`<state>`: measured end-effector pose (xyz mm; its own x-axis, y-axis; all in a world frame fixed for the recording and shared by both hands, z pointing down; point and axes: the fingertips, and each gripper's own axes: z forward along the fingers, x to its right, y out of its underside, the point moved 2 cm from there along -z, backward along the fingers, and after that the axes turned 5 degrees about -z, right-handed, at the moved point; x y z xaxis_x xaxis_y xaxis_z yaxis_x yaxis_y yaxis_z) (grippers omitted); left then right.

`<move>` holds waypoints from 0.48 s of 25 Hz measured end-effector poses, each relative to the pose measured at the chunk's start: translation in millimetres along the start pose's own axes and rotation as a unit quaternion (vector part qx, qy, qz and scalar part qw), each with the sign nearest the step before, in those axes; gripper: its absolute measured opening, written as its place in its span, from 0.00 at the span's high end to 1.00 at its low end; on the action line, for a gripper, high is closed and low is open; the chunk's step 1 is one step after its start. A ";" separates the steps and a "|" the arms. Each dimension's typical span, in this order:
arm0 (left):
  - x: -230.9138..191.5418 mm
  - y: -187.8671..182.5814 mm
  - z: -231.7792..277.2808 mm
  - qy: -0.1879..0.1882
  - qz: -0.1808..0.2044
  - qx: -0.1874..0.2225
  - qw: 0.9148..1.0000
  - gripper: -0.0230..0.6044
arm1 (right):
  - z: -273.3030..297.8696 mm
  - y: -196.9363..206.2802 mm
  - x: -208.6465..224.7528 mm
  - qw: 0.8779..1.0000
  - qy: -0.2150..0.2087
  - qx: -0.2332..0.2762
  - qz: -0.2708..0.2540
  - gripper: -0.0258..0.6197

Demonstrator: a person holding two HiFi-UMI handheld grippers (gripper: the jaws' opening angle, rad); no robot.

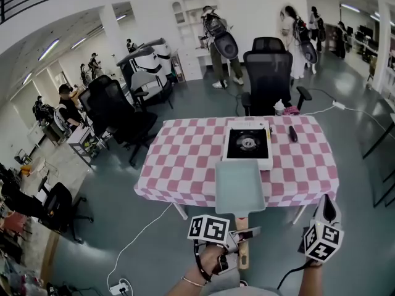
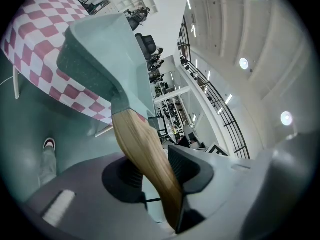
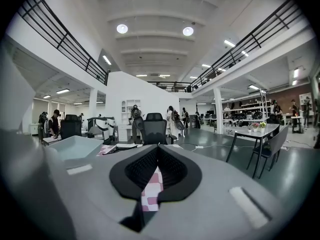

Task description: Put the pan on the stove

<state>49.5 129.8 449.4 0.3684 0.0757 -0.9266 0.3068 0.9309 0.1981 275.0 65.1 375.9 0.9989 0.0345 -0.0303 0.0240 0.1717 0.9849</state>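
A rectangular teal pan (image 1: 239, 187) with a wooden handle (image 1: 242, 242) hangs over the near edge of the checkered table (image 1: 185, 159), just in front of the portable stove (image 1: 247, 143). My left gripper (image 1: 244, 233) is shut on that handle. In the left gripper view both pads press the handle (image 2: 145, 154) and the pan (image 2: 107, 54) sticks out ahead of the left gripper (image 2: 152, 171). My right gripper (image 1: 327, 211) is to the right, off the table's front corner, with nothing in it. In its own view the right gripper (image 3: 158, 149) has its fingertips touching, and the pan (image 3: 75, 146) shows at left.
A black object (image 1: 292, 133) lies on the cloth to the right of the stove, and a pink item (image 1: 290, 110) sits at the far edge. A black office chair (image 1: 267, 73) stands behind the table. A cable runs over the floor to a power strip (image 1: 120, 287). People stand further back.
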 end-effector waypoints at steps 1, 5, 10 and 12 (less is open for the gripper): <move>-0.5 -6.1 3.0 0.001 0.000 -0.001 1.000 0.75 | 5.4 -0.8 -0.8 1.000 0.002 0.000 0.001 0.95; -0.5 -34.9 12.7 0.008 0.010 -0.013 1.000 0.74 | 30.7 -10.2 -5.0 1.000 0.010 0.006 0.001 0.95; -0.7 -77.3 20.2 0.014 0.021 -0.027 0.999 0.75 | 64.5 -26.4 -9.3 1.000 0.027 0.013 0.000 0.95; -1.1 -95.8 23.2 0.016 0.023 -0.032 0.999 0.74 | 79.0 -32.7 -11.3 0.999 0.034 0.013 -0.001 0.95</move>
<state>40.0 32.2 438.9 0.3522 0.1296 -0.9269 0.2339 0.9468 0.2212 266.1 -18.7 357.5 0.9940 0.1004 -0.0432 0.0282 0.1457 0.9889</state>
